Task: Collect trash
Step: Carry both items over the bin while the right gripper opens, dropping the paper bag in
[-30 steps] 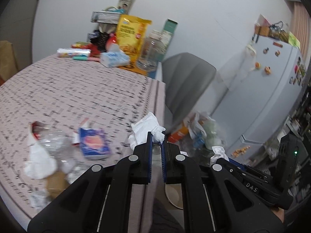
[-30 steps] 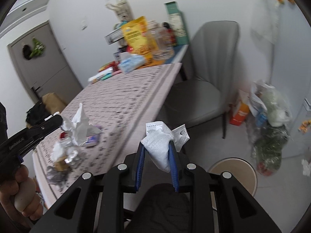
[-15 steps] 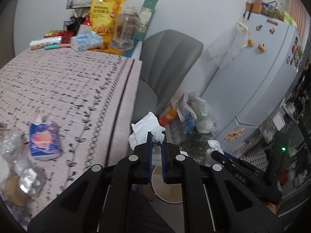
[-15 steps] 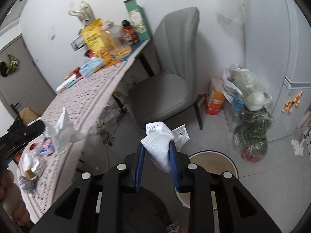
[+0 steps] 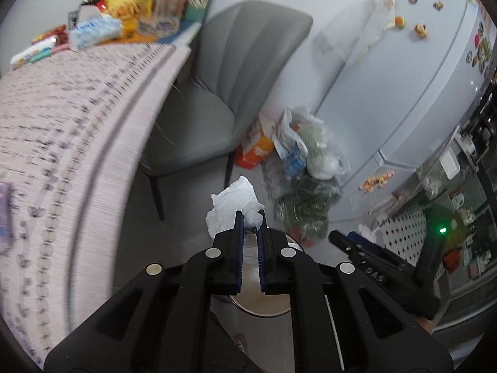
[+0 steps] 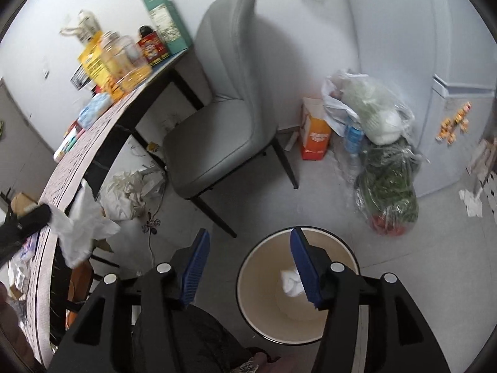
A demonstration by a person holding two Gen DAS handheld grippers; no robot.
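Tissue, crumpled and white, sits pinched at the tips of my left tool, whose blue pads are nearly together with a wad of it caught between them and the rest billowing out to the left. In the right wrist view the same tissue hangs loose from that tool at the edge of the counter, draping downward.

It looks feather-light and entirely soft, so I judge weight is no concern; the risk is that it tears or slides out if only a thin corner is held. The best hold is on the densest crumpled knot, which is roughly where the pads sit. It may drift on release, so I would let go low and centred.

My right tool is spread wide with nothing between its pads, poised above the round waste bin on the floor. A white crumpled piece already lies inside, partly hidden behind the right pad. In the left wrist view the bin rim shows just below my left tool, mostly hidden by it, so the drop seems close.

More wrappers remain on the counter at the far left of the right wrist view, too blurred to name.
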